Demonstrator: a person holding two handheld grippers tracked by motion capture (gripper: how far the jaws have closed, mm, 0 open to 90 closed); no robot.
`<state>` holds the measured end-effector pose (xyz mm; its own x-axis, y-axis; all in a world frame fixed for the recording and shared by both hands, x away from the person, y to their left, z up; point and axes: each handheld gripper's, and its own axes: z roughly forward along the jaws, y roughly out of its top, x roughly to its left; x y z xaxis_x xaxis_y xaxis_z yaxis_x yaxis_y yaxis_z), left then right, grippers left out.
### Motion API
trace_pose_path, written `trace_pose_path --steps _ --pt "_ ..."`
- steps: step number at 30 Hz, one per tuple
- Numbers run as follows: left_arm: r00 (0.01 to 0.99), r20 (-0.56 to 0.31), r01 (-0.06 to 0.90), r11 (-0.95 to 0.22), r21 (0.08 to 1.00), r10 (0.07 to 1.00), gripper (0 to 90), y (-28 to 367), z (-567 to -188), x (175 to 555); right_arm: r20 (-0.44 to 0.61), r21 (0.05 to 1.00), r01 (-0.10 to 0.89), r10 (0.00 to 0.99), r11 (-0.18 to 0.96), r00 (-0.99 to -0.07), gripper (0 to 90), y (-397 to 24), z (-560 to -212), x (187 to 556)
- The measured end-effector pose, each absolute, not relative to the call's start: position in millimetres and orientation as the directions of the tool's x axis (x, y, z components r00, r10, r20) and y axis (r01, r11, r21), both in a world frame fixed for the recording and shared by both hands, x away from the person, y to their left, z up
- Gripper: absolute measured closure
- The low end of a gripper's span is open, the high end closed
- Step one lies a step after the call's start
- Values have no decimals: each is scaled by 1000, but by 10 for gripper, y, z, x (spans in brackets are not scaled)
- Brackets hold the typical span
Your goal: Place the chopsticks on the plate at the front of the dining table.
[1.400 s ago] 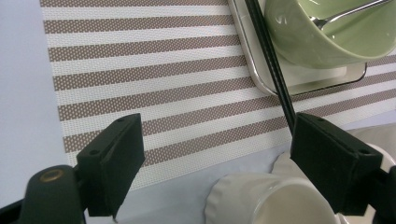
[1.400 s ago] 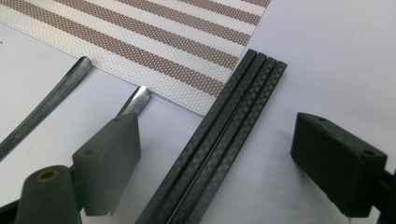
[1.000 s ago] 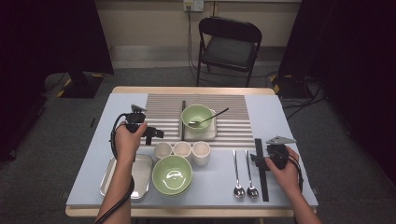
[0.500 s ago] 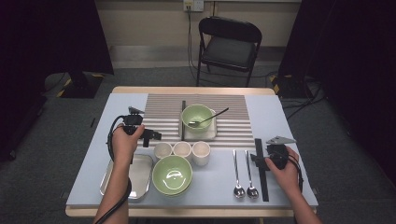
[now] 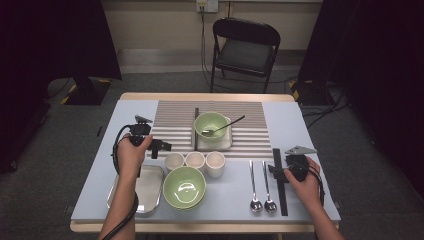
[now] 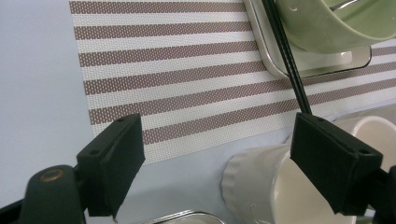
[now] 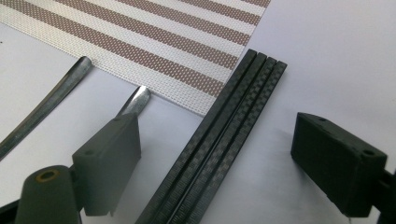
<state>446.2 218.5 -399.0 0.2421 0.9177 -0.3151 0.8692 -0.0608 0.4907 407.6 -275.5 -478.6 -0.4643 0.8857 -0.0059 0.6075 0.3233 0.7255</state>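
My left gripper [image 5: 162, 147] hovers open just left of three white cups [image 5: 195, 160] standing in a row. In the left gripper view its jaws [image 6: 219, 163] stand wide apart, and the nearest white cup [image 6: 261, 186] sits by the right jaw. My right gripper [image 5: 276, 170] is open at the table's right, its jaws either side of the black chopsticks [image 5: 278, 180]. In the right gripper view those chopsticks [image 7: 224, 135] lie between the jaws [image 7: 224, 163]. A small green bowl [image 5: 210, 124] with a spoon in it rests on a small tray [image 5: 227, 144].
A striped placemat [image 5: 170, 122] covers the far middle. A large green bowl [image 5: 184, 187] and a metal tray [image 5: 150, 192] sit near the front left. Two spoons [image 5: 260, 185] lie left of the right chopsticks. Another black chopstick [image 5: 195, 127] lies beside the small tray.
My left gripper has moved toward the front of the table, closer to the white cups. The right gripper has stayed put.
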Motion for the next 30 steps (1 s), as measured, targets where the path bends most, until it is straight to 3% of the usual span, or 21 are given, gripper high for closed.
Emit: trace_pose_path --steps 30 --pt "239 -322 871 -56 487 916 172 2282 -4023 4363 -4 724 609 886 323 -464 149 -2754 -4785 4076"
